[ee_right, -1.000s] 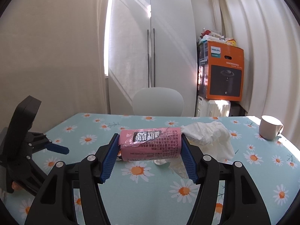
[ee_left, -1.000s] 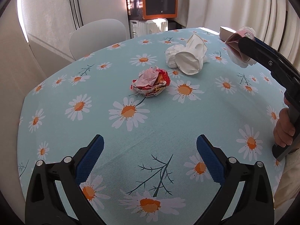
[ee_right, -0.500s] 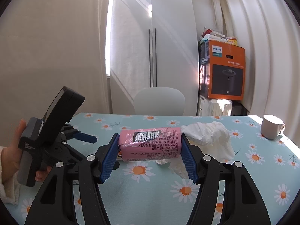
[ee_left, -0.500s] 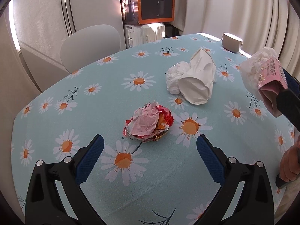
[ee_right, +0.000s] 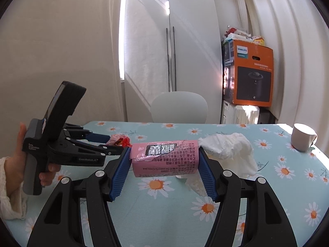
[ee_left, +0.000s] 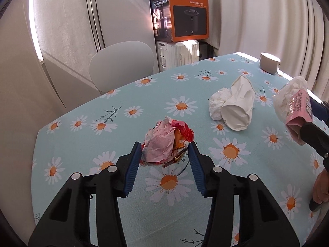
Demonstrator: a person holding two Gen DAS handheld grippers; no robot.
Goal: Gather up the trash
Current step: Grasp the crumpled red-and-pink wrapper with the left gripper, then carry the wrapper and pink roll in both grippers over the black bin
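Your left gripper (ee_left: 165, 151) is closing its 2 blue pads on the crumpled red and pink wrapper (ee_left: 167, 142), which sits between them on the daisy tablecloth (ee_left: 123, 111), and both pads already touch its sides. Your right gripper (ee_right: 164, 160) is pinching a pink packet (ee_right: 165, 157) sideways between its pads and holds it up above the table. 2 more bits of trash, a white crumpled tissue (ee_left: 219, 103) and a white paper bag (ee_left: 239, 107), lie touching each other further back, near a white cup (ee_left: 269, 62) at the far edge.
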